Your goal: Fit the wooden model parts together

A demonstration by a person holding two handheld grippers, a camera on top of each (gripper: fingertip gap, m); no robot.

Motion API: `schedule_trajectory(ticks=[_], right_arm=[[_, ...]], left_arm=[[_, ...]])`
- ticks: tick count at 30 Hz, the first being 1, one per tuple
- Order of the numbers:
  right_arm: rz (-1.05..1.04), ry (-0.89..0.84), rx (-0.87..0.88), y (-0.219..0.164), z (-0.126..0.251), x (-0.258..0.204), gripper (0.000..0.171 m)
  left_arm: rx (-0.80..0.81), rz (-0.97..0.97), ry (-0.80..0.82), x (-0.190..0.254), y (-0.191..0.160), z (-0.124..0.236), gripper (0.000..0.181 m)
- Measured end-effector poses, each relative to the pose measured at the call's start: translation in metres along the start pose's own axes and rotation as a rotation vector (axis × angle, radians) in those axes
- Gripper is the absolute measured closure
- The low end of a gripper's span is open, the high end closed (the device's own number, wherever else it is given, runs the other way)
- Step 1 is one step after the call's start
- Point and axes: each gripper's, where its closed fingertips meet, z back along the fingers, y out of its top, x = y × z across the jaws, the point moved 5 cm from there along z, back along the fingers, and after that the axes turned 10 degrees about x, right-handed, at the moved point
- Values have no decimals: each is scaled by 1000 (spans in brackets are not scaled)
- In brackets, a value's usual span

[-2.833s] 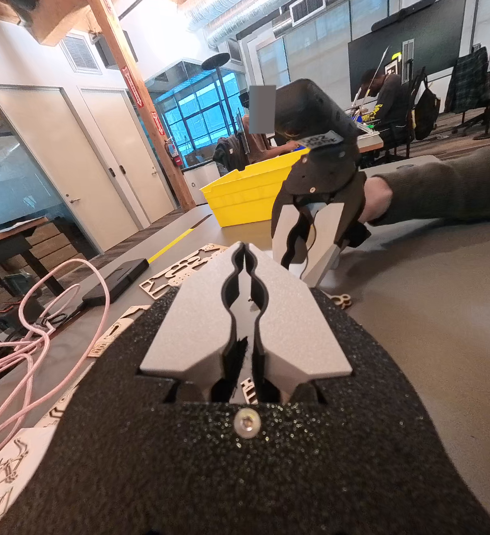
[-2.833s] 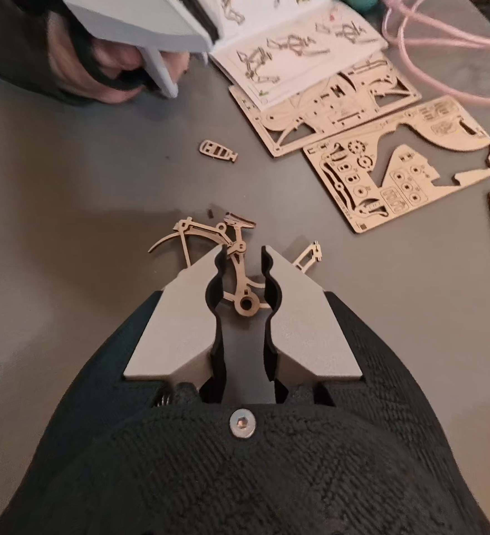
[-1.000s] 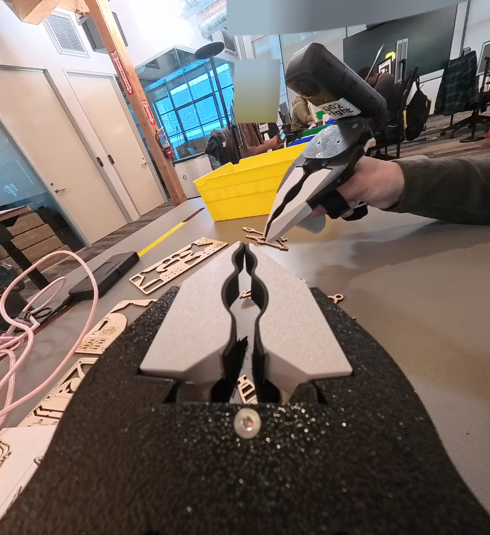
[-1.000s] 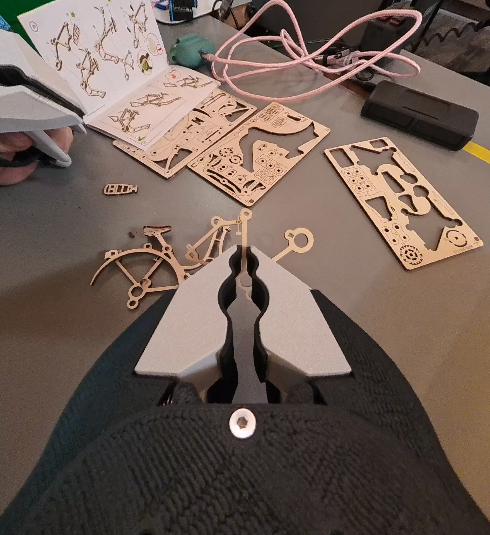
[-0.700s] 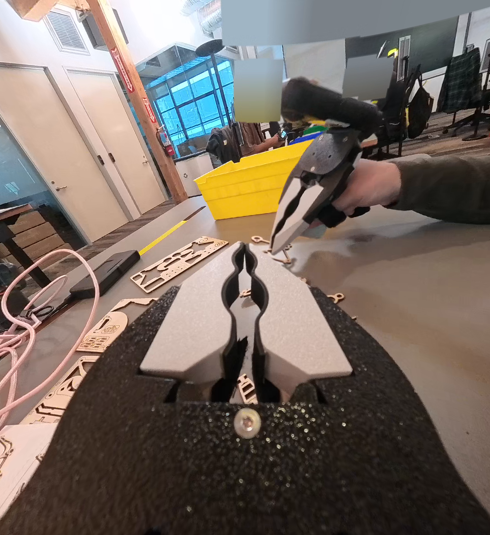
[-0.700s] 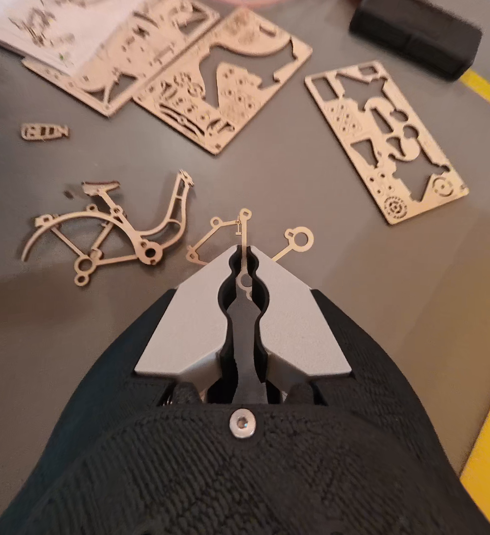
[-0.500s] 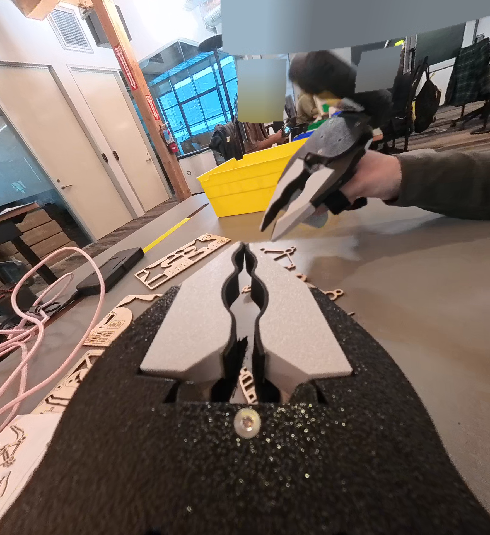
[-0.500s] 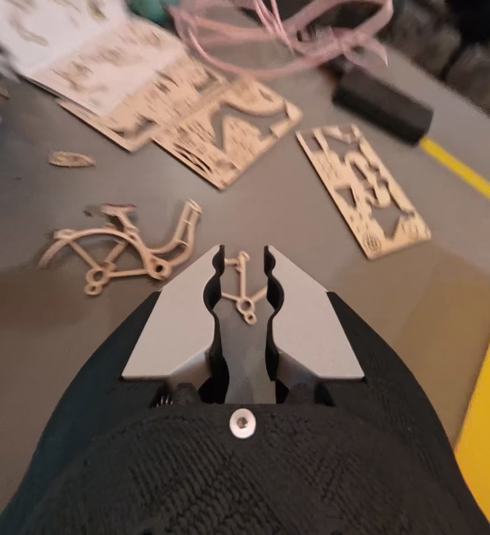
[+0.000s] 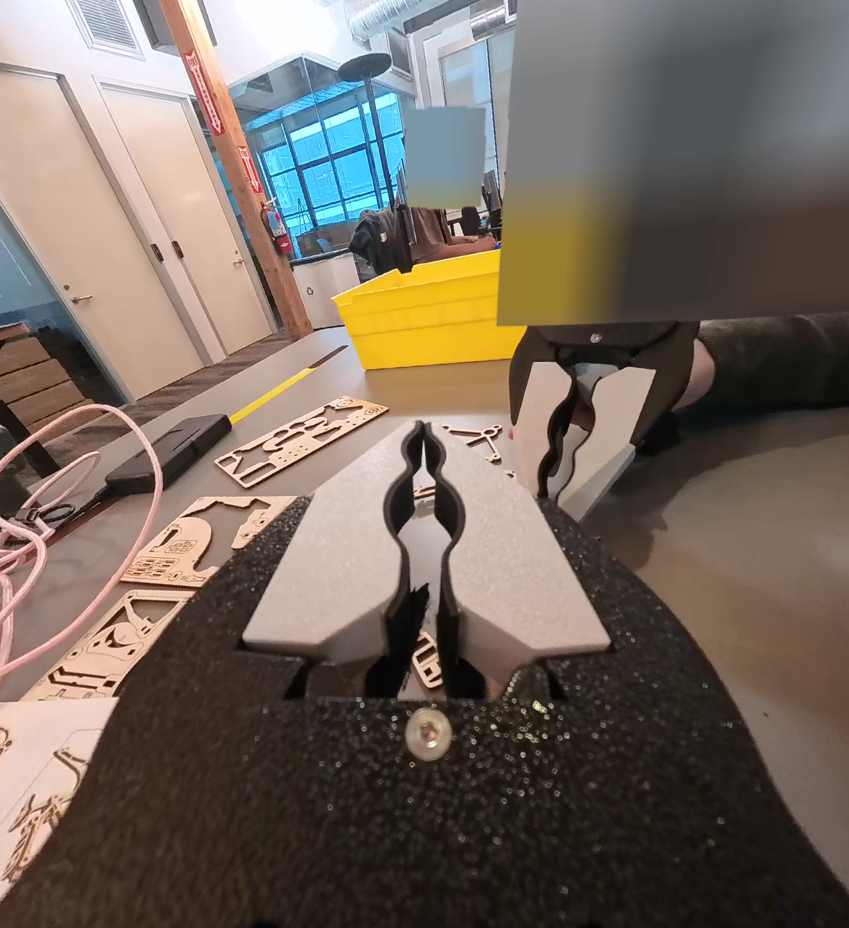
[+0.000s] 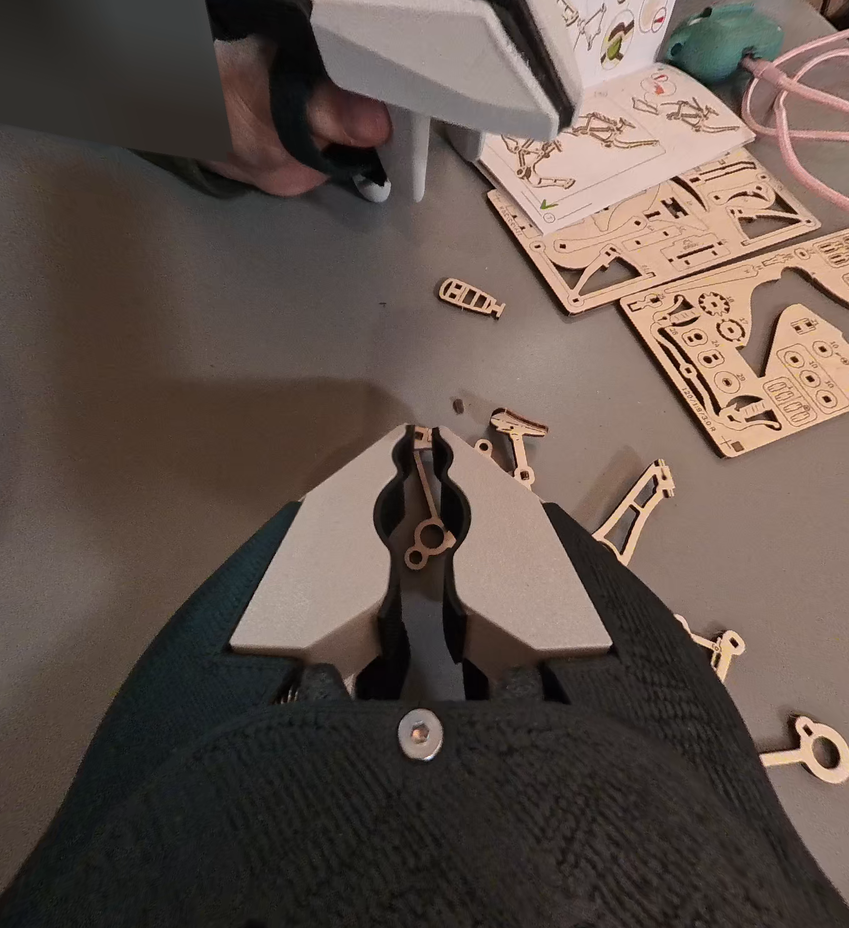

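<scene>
My right gripper [image 10: 423,434] is pressed low over the flat wooden bicycle frame [image 10: 517,452] on the grey table [image 10: 186,326]. Its fingers are shut on the frame's rear strut, and the hub ring [image 10: 443,540] shows between them. The saddle and front fork stick out to its right. From the left wrist view the right gripper [image 9: 550,494] points tips-down at the table. My left gripper [image 9: 423,427] is shut and empty, hovering above a small wooden rack piece [image 10: 470,301]. It also shows at the top of the right wrist view [image 10: 558,115].
Loose parts lie right of the frame: a ring-ended piece [image 10: 814,753] and a small bracket [image 10: 718,648]. Punched wooden sheets [image 10: 763,361], an instruction booklet [image 10: 613,130], a pink cable [image 9: 61,502], a black box [image 9: 171,452] and a yellow bin [image 9: 422,321] surround the work spot. The tips of one gripper are about 10 cm away from the tips of the other.
My right gripper let go of the thin fork piece, opened, swung left over the bicycle frame, dropped down and closed on its rear strut. My left gripper stayed shut.
</scene>
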Motion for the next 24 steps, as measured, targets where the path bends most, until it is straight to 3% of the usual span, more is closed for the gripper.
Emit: schedule_trajectory(ticks=[15, 22, 24], right_arm=[[-4, -13, -48, -2, -2, -2, 169], [-22, 7, -18, -2, -1, -1, 164], [15, -19, 87, 8, 6, 4, 158]], left_arm=[[-10, -6, -2, 0, -1, -1, 181], [-10, -9, -3, 1, -1, -1, 181], [-8, -9, -2, 1, -1, -1, 181]])
